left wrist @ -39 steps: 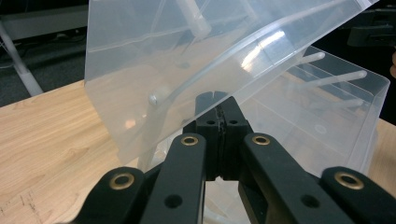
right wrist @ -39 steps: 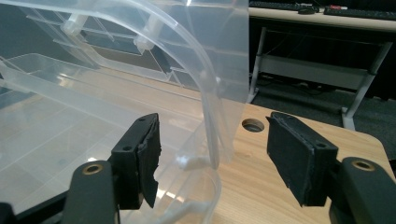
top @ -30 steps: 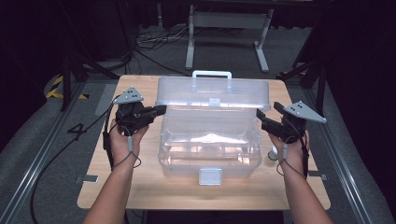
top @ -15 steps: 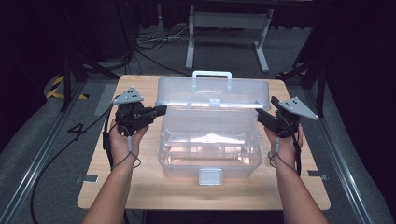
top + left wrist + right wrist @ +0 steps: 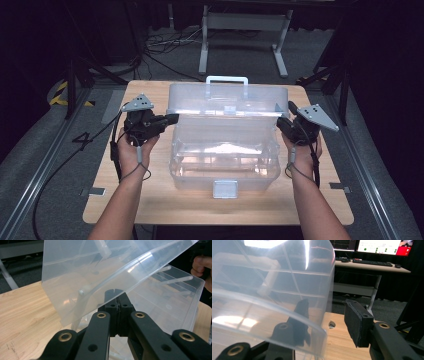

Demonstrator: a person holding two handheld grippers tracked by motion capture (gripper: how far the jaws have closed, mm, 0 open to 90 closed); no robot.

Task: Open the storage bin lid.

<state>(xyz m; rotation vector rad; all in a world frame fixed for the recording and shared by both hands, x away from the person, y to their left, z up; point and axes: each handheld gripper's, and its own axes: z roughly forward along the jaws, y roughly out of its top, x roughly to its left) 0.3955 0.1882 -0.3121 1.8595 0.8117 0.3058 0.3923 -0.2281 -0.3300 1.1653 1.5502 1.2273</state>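
We have the left gripper (image 5: 116, 296) clamped tight on the left edge of the clear plastic lid (image 5: 227, 100), raised over its storage box (image 5: 225, 160) mid-table (image 5: 150, 200). Right gripper (image 5: 329, 322) jaws have just been closing, half open, straddling the lid's right edge, pads not pressing. Lid is translucent with a white handle (image 5: 226, 80).

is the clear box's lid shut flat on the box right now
No, the lid stands raised behind the open clear box, with its white handle at the top.

Clear glossy plastic box (image 5: 225, 150); pale matt wood-grain table (image 5: 150, 200); black matt hand-held gripper (image 5: 170, 119).
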